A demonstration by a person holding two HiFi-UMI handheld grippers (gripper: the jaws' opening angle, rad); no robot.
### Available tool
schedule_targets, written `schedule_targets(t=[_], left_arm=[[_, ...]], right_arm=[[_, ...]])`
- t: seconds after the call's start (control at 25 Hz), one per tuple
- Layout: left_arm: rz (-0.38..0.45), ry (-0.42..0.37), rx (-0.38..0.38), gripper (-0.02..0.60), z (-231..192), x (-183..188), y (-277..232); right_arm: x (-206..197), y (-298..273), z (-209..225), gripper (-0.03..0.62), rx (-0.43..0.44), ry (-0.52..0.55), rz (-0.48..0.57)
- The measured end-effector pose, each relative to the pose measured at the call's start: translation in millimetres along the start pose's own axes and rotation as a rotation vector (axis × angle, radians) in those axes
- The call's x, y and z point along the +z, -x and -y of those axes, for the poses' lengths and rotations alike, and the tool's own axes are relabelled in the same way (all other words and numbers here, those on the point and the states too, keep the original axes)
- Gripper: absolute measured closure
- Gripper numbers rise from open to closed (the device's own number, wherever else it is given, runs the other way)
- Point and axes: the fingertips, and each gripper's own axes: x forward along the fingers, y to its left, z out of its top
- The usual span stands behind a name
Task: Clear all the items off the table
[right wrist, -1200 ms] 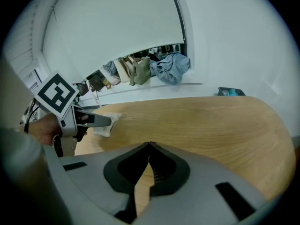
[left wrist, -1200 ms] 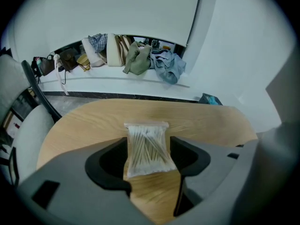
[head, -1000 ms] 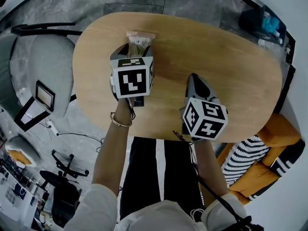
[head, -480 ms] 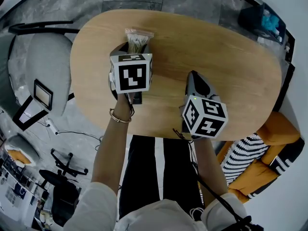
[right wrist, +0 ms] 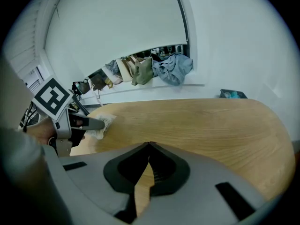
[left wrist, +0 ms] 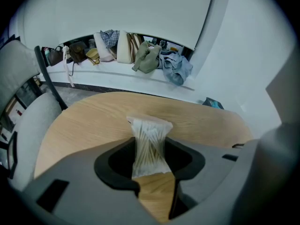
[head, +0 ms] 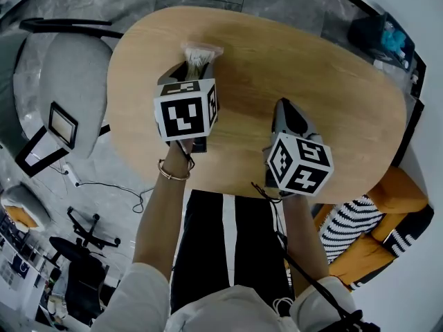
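A clear bag of cotton swabs (head: 199, 52) lies on the oval wooden table (head: 311, 81) at its far left part. My left gripper (head: 194, 68) points down over it. In the left gripper view the bag (left wrist: 149, 125) stands between the jaws and is pinched to a narrow waist. The jaws have just been closing and the left gripper (left wrist: 150, 149) is shut on the bag. My right gripper (head: 282, 109) hangs over bare wood near the table's near edge. In the right gripper view the right gripper (right wrist: 149, 145) is shut with nothing in it.
A grey chair (head: 73, 95) stands left of the table. An orange seat with a striped cushion (head: 367, 230) is at the right. Clothes (left wrist: 150, 55) lie along a ledge behind the table. A teal thing (head: 387, 33) sits on the floor at the far right.
The left gripper's jaws have come together on the bag, which now looks narrower between them. The right gripper has stayed in place.
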Motion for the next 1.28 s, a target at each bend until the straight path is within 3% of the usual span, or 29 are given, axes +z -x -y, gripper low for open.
schedule_targets(t=[0.44, 0.72, 1.0, 1.28], left_arm=[[0.053, 0.116, 0.024, 0.397, -38, -20, 49], [0.09, 0.241, 0.07, 0.397, -97, -59, 93], [0.126, 0.406, 0.136, 0.397, -160, -114, 140], [0.152, 0.509, 0.154, 0.397, -197, -162, 168]], right_arm=[[-3, 4, -49, 0.569, 0.052, 0.11, -0.019], [-9, -1, -124, 0.569, 0.136, 0.218, -0.021], [-43, 0, -213, 0.569, 0.244, 0.352, -0.067], [-76, 2, -278, 0.569, 0.313, 0.453, -0.091]])
